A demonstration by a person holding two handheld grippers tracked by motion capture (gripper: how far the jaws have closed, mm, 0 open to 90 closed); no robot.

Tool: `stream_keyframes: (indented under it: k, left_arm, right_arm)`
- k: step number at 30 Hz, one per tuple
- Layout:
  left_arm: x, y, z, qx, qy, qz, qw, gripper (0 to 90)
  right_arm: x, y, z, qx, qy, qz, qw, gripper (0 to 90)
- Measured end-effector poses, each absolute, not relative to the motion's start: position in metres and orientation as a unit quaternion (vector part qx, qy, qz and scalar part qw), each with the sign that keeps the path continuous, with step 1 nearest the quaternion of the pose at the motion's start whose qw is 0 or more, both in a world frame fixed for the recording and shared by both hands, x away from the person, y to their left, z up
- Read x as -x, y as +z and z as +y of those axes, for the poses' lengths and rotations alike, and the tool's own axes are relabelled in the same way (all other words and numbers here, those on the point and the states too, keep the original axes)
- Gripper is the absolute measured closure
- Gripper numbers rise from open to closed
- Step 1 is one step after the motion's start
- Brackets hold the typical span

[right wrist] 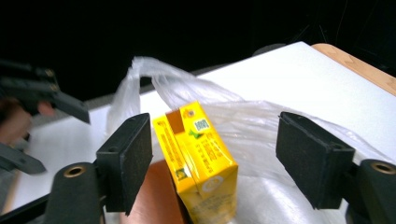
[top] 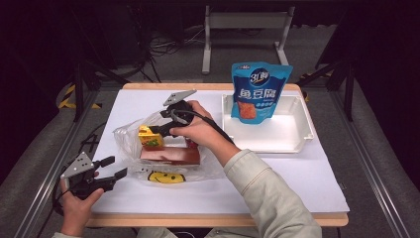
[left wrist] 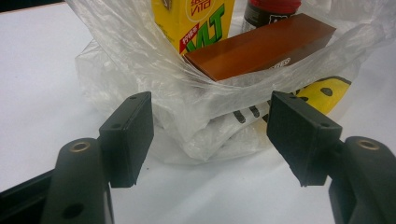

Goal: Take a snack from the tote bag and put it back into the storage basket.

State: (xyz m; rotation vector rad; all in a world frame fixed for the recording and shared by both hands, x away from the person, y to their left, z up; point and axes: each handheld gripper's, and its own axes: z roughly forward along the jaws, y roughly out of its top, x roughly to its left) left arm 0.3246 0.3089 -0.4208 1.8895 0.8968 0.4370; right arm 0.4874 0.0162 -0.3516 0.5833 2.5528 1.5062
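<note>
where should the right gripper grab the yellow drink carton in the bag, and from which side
Grip the yellow carton across its two broad side faces, near the top, coming down from above through the bag's open mouth. It stands upright above the brown box, with its top end clear of the plastic bag, so the flat faces probably suit the pads. The right gripper already has its open jaws on either side of it.

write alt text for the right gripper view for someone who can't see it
The right gripper has its two black jaws wide open on either side of a yellow drink carton standing in a clear plastic bag on a white table, pads not touching it. A brown box lies beside the carton, and the left gripper shows blurred at the left edge.
</note>
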Motion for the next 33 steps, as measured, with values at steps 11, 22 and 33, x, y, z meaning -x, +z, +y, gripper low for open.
stream_keyframes:
  k: [11,22,33]
  left_arm:
    - [-0.325,-0.421,0.309,-0.775,0.18,0.366,0.483,32.4]
    - [-0.325,-0.421,0.31,-0.774,0.179,0.368,0.484,32.4]
    - [-0.325,-0.421,0.31,-0.774,0.18,0.367,0.484,32.3]
  right_arm:
    - [-0.49,-0.369,0.03,-0.172,0.475,0.861,0.061,26.3]
    - [-0.492,-0.383,0.043,-0.168,0.453,0.874,0.051,25.9]
    - [-0.491,-0.39,0.055,-0.165,0.435,0.884,0.049,28.2]
